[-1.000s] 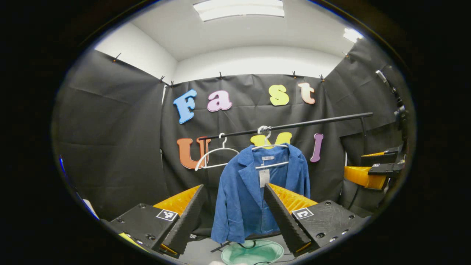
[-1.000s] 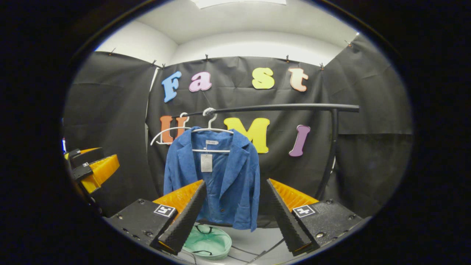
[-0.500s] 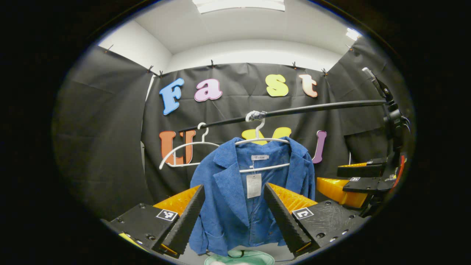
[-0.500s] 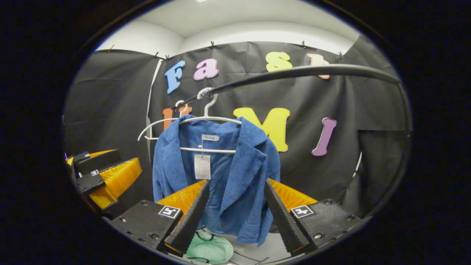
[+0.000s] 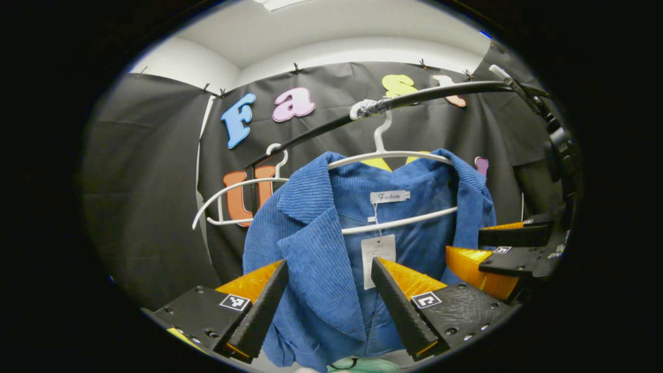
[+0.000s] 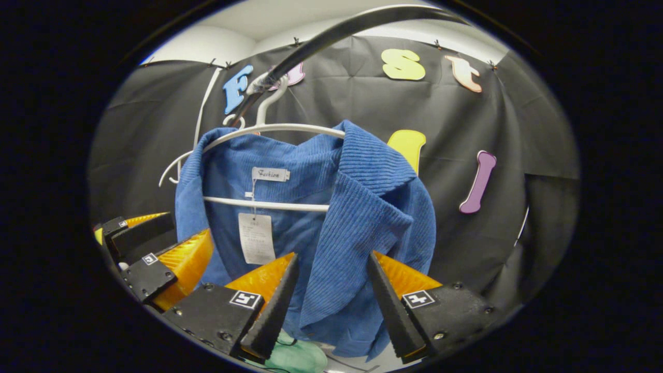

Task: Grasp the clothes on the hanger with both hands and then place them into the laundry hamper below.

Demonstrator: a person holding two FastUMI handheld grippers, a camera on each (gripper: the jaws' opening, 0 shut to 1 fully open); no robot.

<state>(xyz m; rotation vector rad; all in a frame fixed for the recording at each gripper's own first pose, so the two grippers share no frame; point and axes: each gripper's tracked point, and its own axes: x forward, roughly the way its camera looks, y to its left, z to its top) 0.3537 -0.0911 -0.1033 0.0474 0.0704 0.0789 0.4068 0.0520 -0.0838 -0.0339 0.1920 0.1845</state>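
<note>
Both open tools point(image 5: 327, 305) point(image 6: 329, 305) frame the hanging blue jacket point(image 5: 321, 259) point(image 6: 352, 217).

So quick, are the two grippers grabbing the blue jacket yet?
Left gripper: open, holding nothing, lined up on the blue jacket.
Right gripper: open, holding nothing.

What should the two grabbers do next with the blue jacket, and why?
Probably ease both forward a little more, then close. The blue corduroy jacket hangs on its white plastic hanger, and each lapel sits in line with the open jaws of the left gripper and the right gripper. Neither seems to press the cloth yet, so closing now might miss it.
</note>
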